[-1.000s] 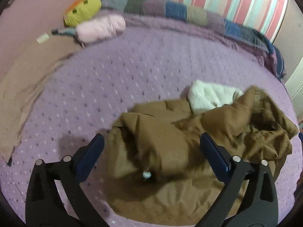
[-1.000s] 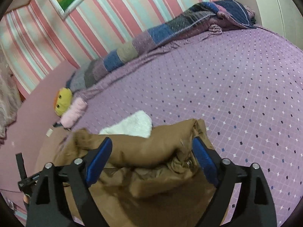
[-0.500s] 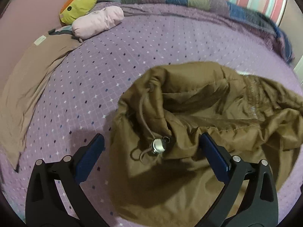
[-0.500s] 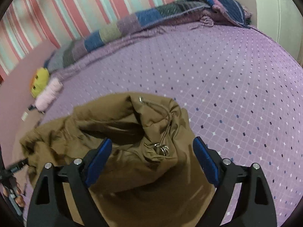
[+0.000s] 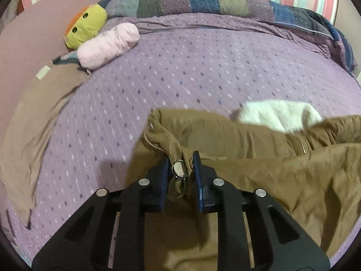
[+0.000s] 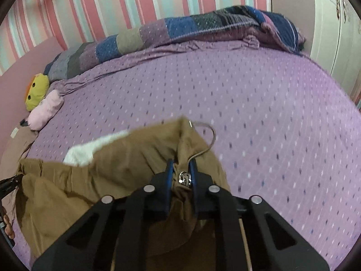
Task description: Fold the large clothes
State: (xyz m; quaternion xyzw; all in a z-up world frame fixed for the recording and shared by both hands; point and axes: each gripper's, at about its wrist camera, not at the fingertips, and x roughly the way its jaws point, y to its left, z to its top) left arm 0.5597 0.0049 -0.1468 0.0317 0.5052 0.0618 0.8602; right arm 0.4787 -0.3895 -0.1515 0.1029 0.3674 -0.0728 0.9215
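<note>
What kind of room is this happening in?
Most likely a bedroom, perhaps a child's. The brown jacket lies on a wide bed with a purple dotted bedspread, a rolled patchwork blanket runs along the striped wall, and a yellow plush toy sits in the corner.

Jacket (image 5: 259, 164): brown, with white fleece lining (image 5: 279, 115) exposed at its far side. It lies crumpled on the near part of the bed (image 5: 203, 67). Two drawcord corners, each with a metal toggle, are bunched and raised above the bed.
</note>
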